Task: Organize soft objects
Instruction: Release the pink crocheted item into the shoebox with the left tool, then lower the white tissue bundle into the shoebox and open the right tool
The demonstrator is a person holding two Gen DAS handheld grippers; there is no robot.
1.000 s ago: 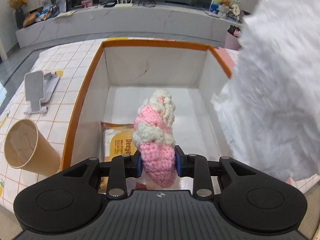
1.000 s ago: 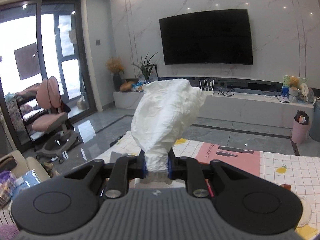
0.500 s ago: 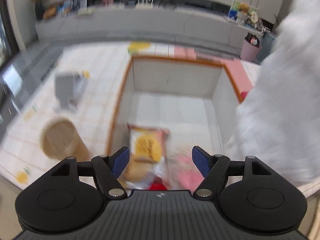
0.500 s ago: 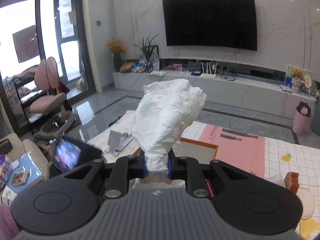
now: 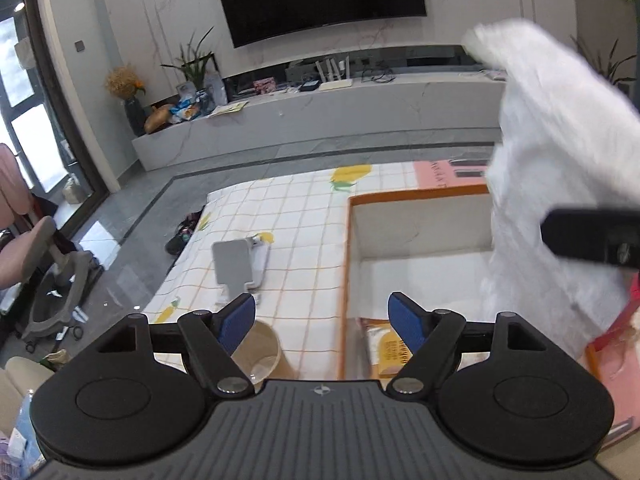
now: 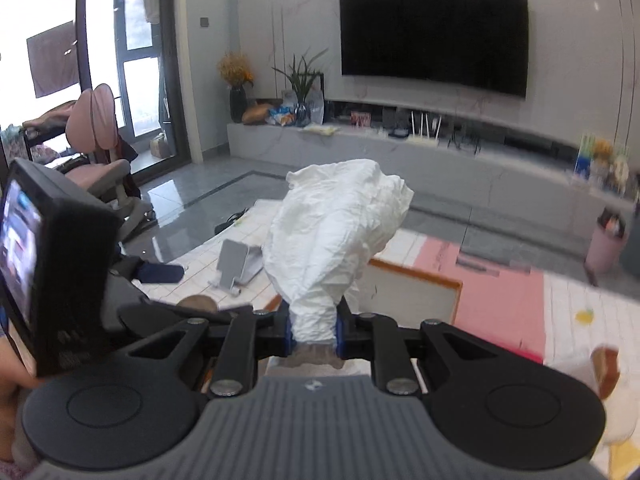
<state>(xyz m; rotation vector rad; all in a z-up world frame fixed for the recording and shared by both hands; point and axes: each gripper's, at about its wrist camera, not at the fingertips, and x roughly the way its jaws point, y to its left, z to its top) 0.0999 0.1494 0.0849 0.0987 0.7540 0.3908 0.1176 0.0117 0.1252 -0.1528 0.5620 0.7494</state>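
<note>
Pink-and-cream crocheted toy gone from the left gripper (image 5: 322,322) since a second back: it was pinched between the blue pads, now nothing is. Jaws have just been opening, stand wide and empty, and the view has swung up from the bin toward the room. Toy itself not visible now; likely dropped into the bin, under the gripper body, cannot confirm.

Left to right on the checked tablecloth (image 5: 304,216): grey phone stand (image 5: 236,266) toward the left edge, tan paper cup (image 5: 260,354) at the near edge just left of the bin wall, partly behind the left finger. Then the white orange-rimmed fabric storage bin (image 5: 420,224), mostly bare floor, an orange snack packet (image 5: 386,348) against its near wall. Far right, the crumpled white cloth bundle (image 6: 332,240) hangs over the bin's right side, blurred in the left view.

Right gripper (image 6: 313,330) pinches the narrow neck of that bundle, jaws close together, the bulk standing up above the pads. Its view has dipped toward the table; bin corner now shows just behind the cloth.

Reading: one soft item released, left hand clearing out. Next is probably the cloth into the bin. It is bulky and floppy, so it may drape over the rim rather than fall inside.
</note>
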